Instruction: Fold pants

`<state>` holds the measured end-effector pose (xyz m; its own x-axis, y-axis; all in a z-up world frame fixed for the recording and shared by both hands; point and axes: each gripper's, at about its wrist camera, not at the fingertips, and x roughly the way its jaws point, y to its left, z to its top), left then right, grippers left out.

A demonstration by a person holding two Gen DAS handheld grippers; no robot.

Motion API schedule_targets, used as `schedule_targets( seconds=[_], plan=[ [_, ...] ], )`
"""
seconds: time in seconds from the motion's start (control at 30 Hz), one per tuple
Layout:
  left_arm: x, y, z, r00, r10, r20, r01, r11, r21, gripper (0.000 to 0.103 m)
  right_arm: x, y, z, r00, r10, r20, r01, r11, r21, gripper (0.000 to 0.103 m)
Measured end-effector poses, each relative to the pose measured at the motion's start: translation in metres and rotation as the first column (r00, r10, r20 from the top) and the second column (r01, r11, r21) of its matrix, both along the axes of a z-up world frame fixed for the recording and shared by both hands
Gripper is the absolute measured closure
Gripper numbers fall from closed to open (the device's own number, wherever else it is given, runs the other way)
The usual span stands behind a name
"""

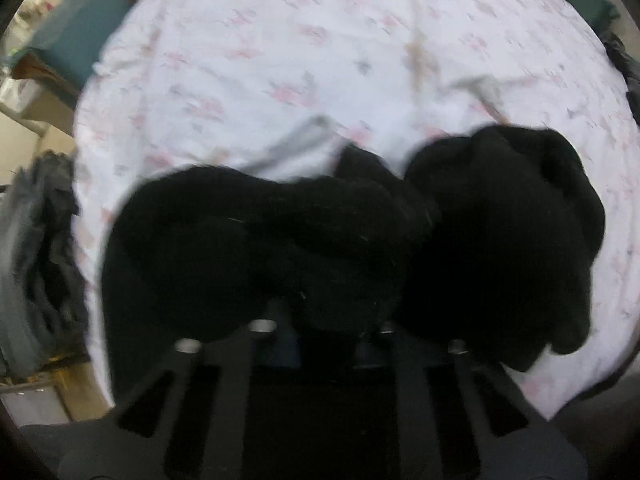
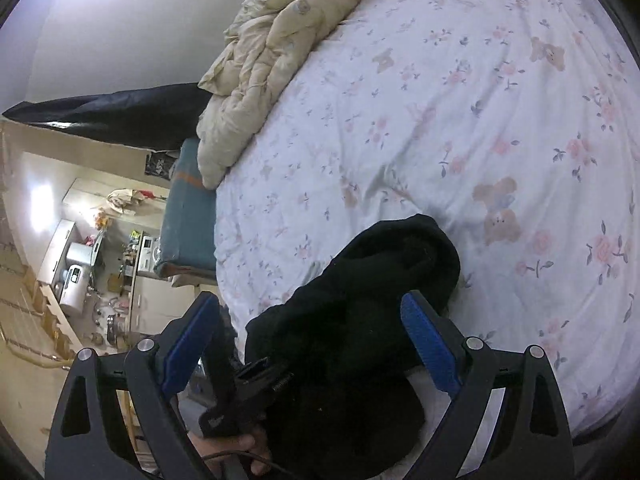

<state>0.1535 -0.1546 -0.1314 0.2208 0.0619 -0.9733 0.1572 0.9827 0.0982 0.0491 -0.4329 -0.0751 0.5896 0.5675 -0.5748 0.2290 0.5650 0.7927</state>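
Here the black pants [image 1: 280, 240], soft and fuzzy, lie bunched in rounded lumps on the bed's floral sheet [image 1: 320, 60]. The left gripper [image 1: 324, 332] is pinched closed on a fold of them. The right gripper [image 2: 312, 340], with ribbed blue pads [image 2: 428, 344], stands wide apart, gripping nothing, above the heap.

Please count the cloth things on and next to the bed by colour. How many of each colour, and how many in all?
Black: 1, the pants bunched on the bed
White with flowers: 1, the bedsheet
Cream: 1, the quilt crumpled at the bed's edge
Grey: 1, a pile of clothes beside the bed
Total: 4
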Motion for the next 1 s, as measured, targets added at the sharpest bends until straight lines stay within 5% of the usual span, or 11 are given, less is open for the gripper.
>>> schedule_targets(
  seconds=[0.27, 0.4, 0.53, 0.77, 0.93, 1.0],
  plan=[
    [-0.03, 0.109, 0.093, 0.973, 0.104, 0.208, -0.084, 0.991, -0.103, 0.099, 0.001, 0.028, 0.008, 0.995, 0.099, 0.028, -0.098, 0.995, -0.007, 0.009],
    [-0.042, 0.173, 0.122, 0.953, 0.164, 0.256, -0.143, 0.985, -0.096, 0.099, 0.005, 0.066, 0.022, 0.973, 0.218, 0.071, -0.211, 0.973, -0.092, 0.009],
    [-0.052, 0.232, 0.117, 0.94, 0.232, 0.251, -0.218, 0.973, -0.081, 0.099, 0.012, 0.11, 0.029, 0.918, 0.389, 0.077, -0.372, 0.912, -0.175, 0.009],
    [-0.077, 0.263, 0.06, 0.95, 0.242, 0.197, -0.23, 0.969, -0.086, 0.099, 0.077, 0.214, 0.034, 0.763, 0.646, -0.015, -0.611, 0.714, -0.341, 0.009],
    [-0.085, 0.269, 0.077, 0.94, 0.24, 0.242, -0.214, 0.968, -0.132, 0.099, 0.145, 0.278, -0.016, 0.69, 0.701, -0.179, -0.703, 0.589, -0.399, 0.01],
    [-0.085, 0.275, 0.076, 0.938, 0.263, 0.227, -0.233, 0.961, -0.149, 0.099, 0.164, 0.289, -0.053, 0.674, 0.691, -0.261, -0.733, 0.581, -0.354, 0.019]
  ],
)
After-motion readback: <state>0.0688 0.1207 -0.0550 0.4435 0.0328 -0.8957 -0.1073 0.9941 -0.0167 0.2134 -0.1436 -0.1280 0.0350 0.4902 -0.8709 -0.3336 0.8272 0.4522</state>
